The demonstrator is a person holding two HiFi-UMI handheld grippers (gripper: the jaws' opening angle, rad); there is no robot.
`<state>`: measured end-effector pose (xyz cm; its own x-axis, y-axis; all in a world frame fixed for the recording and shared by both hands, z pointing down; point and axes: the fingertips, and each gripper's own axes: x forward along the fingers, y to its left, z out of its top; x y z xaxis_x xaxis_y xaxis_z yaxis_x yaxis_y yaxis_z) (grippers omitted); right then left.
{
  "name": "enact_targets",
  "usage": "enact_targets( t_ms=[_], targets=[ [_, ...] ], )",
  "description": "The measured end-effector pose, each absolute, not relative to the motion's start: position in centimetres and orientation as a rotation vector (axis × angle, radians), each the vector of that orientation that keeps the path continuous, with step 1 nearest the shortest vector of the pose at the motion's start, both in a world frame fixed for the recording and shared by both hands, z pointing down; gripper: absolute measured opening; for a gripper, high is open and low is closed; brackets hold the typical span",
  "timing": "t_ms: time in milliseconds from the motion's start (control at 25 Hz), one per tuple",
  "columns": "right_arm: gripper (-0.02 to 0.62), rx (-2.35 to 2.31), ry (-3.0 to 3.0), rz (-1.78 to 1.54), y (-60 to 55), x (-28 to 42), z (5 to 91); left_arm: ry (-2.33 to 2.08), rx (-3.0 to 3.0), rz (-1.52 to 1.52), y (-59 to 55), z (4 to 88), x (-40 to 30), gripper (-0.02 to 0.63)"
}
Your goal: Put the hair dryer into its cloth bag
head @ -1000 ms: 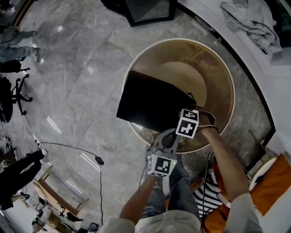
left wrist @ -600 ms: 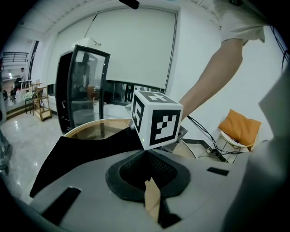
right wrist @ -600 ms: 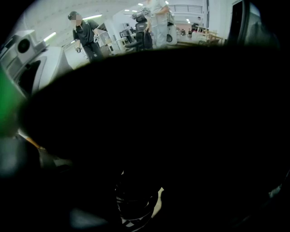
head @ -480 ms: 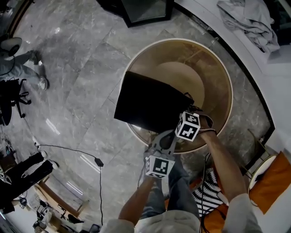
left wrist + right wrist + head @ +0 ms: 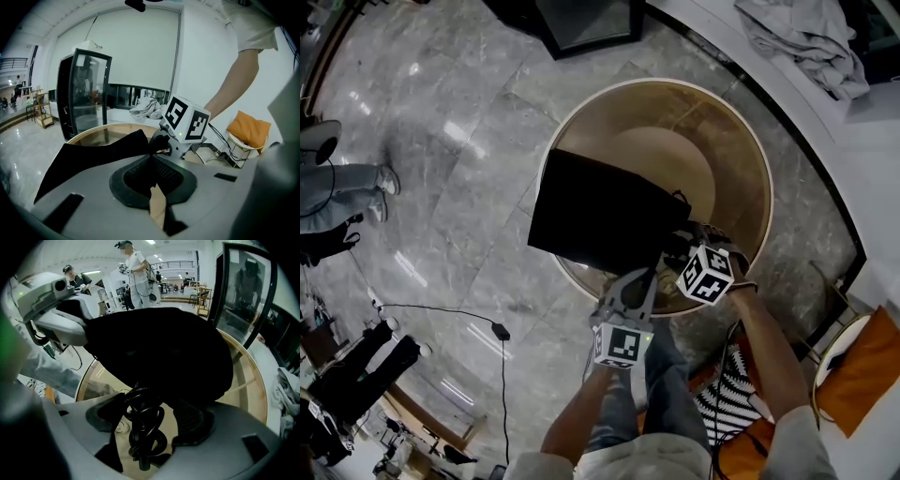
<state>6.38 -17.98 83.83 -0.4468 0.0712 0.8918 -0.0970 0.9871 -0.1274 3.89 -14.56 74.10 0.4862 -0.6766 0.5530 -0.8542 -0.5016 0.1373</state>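
The black cloth bag (image 5: 600, 216) lies on the round glass-topped table (image 5: 750, 159), bulging over the near rim. My left gripper (image 5: 652, 272) is shut on the bag's near edge (image 5: 136, 145) and holds it up. My right gripper (image 5: 684, 251) stands just right of it at the bag's mouth. Its jaws have just been opening and stand wide. Between them lies the hair dryer's coiled black cord (image 5: 143, 425), and the pads (image 5: 194, 420) do not press on it. The bag (image 5: 159, 348) hides the dryer's body.
A grey cloth heap (image 5: 806, 37) lies on the white ledge behind the table. A dark glass cabinet (image 5: 581, 19) stands beyond it. An orange cushion on a wire stool (image 5: 862, 366) is at my right. A cable with a plug (image 5: 502, 330) runs over the marble floor on the left.
My right gripper has drawn back toward me and to the right from the bag's mouth, tilting as it went, and its jaws have spread. My left gripper keeps its hold in place.
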Motion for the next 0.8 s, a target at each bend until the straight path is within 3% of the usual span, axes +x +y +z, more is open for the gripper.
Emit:
enact_targets(
  t_ms=[160,320,800],
  targets=[
    [0.327,0.049,-2.003,0.136,-17.9,6.4,84.3,-1.274,2.345,0.63,-14.6,74.2,4.1,0.038],
    [0.284,0.056,-1.938,0.062,-17.4,6.6,85.1,-1.272,2.352,0.635,-14.7,74.1,4.3,0.038],
    [0.267,0.057,-1.954,0.148,-17.3,6.2,83.0,-1.267,2.363,0.642,-14.5,73.8,4.3,0.038]
  ],
)
